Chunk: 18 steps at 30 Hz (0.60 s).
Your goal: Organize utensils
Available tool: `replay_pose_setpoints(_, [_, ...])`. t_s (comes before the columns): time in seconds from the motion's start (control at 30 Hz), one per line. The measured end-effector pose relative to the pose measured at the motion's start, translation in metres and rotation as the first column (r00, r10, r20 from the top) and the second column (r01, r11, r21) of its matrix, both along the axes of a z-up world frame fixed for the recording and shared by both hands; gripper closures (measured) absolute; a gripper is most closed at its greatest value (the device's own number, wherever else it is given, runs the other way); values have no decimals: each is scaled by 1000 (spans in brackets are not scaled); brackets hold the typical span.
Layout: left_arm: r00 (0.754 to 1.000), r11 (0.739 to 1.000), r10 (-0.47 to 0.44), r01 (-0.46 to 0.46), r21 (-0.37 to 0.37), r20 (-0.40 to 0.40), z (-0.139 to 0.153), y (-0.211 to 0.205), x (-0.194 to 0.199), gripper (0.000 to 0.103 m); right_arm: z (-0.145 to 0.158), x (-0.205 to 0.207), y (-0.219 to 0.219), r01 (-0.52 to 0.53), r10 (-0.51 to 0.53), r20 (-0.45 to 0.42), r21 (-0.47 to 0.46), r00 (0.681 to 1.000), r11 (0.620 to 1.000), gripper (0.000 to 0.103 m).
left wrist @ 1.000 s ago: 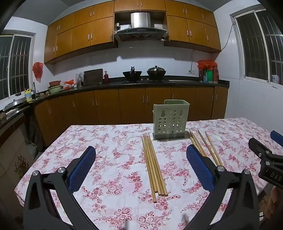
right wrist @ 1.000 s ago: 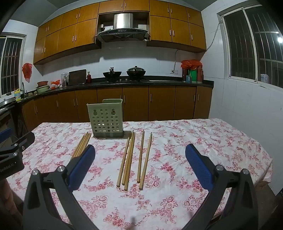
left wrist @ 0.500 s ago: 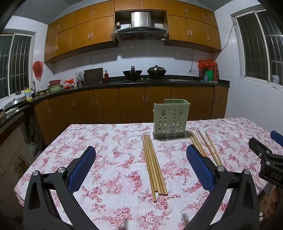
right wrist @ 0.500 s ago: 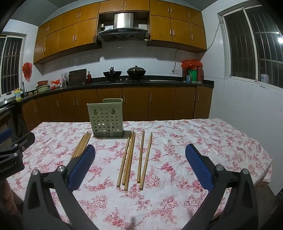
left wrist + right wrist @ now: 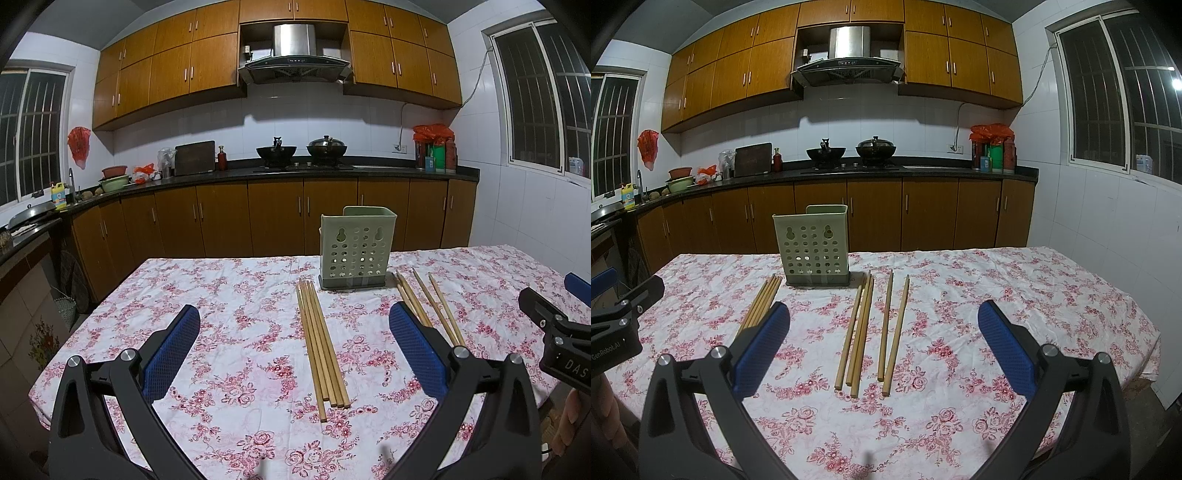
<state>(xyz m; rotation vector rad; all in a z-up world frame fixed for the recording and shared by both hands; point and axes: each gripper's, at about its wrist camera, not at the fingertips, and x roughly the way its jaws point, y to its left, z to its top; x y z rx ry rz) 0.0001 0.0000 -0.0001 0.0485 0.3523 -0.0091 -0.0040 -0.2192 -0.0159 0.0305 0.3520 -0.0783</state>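
A green perforated utensil holder [image 5: 355, 254] stands upright on the floral tablecloth; it also shows in the right wrist view [image 5: 815, 246]. A bundle of several wooden chopsticks [image 5: 322, 341] lies left of it, seen partly in the right wrist view [image 5: 761, 304]. A second group of several chopsticks [image 5: 871, 330] lies right of it, partly hidden by my finger in the left wrist view [image 5: 430, 304]. My left gripper [image 5: 293, 350] is open and empty above the near table. My right gripper [image 5: 882, 349] is open and empty, above the second group's near ends.
The table [image 5: 1052, 295] has its right edge near a white tiled wall. Brown kitchen cabinets and a counter with woks [image 5: 301, 151] stand behind the table. The right gripper's body [image 5: 554, 332] shows at the right of the left wrist view.
Both views have shifted very slightly; nothing on the table has moved and both grippers stay open.
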Motion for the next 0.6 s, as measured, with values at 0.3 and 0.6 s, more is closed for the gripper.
replay_pose_setpoints(0.3, [1000, 1000, 0, 0, 0, -1, 0, -1, 0, 2, -1, 1, 0, -1, 1, -1, 0, 1000, 1000, 4])
replay_pose_setpoints(0.6, [1000, 1000, 0, 0, -1, -2, 0, -1, -1, 2, -1, 1, 0, 0, 0, -3, 0, 1000, 1000, 4])
